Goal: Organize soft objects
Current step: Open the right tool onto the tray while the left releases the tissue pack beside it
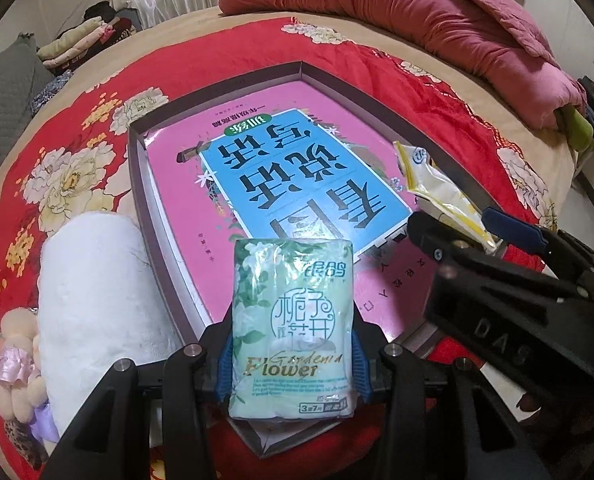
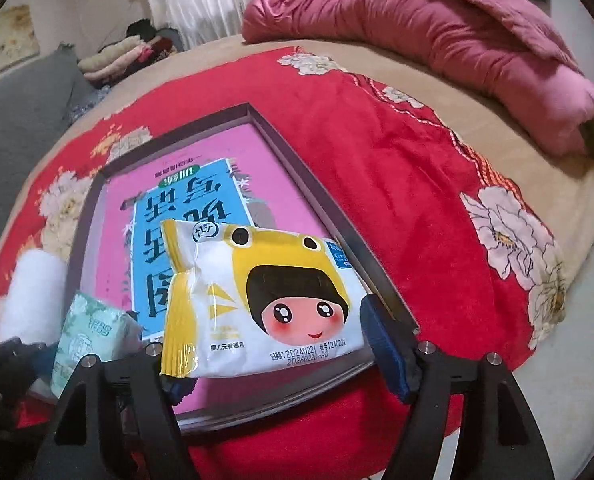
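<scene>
Pinched across its width in the left hand-held gripper (image 1: 293, 360): green tissue pack (image 1: 293, 328), upright over the near edge of the shallow box (image 1: 137, 168), likely for dropping in. Clamped in the right hand-held gripper (image 2: 281, 364): yellow wipes packet (image 2: 257, 300), above the same box's right side. Beyond, on the bed (image 2: 417, 200): white plush roll (image 1: 93, 300), waiting.

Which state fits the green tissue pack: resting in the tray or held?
Held: the left gripper is shut on the green tissue pack, above the tray's near corner.
</scene>
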Tool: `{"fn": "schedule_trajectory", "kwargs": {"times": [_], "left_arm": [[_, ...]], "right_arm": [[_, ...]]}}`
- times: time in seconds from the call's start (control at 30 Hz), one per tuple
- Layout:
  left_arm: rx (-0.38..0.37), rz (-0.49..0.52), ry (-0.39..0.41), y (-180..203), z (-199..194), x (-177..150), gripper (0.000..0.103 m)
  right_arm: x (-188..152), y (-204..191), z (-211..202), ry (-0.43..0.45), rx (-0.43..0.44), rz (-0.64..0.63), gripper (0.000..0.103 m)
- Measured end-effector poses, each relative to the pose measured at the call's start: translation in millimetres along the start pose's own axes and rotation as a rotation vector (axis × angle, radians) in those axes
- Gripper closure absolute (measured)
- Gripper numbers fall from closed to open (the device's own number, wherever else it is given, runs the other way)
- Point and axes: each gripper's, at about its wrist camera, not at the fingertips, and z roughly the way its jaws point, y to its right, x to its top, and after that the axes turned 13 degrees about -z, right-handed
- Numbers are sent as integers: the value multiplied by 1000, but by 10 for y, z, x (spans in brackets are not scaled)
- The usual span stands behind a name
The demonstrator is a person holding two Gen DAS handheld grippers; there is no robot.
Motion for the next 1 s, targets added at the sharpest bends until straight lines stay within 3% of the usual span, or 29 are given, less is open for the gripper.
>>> {"fn": "schedule_trajectory", "kwargs": {"times": [0.13,0.3,0.63,0.73,1.0], "left_arm": [[5,3,-16,20,33,0,56],[22,13,-38,60,86,5,56],[-20,-11,-74,75,161,24,51],[-59,-27,-87,79,161,36,44],[-129,-62,-49,5,7,5,43]], "right_arm": [[30,66,-126,81,124,73,29],[31,123,-181,115,220,156,28],[-68,501,-336,227,112,324,28],[-84,534,-334,234,103,338,28],[-84,515,-316,245,110,325,28]]}}
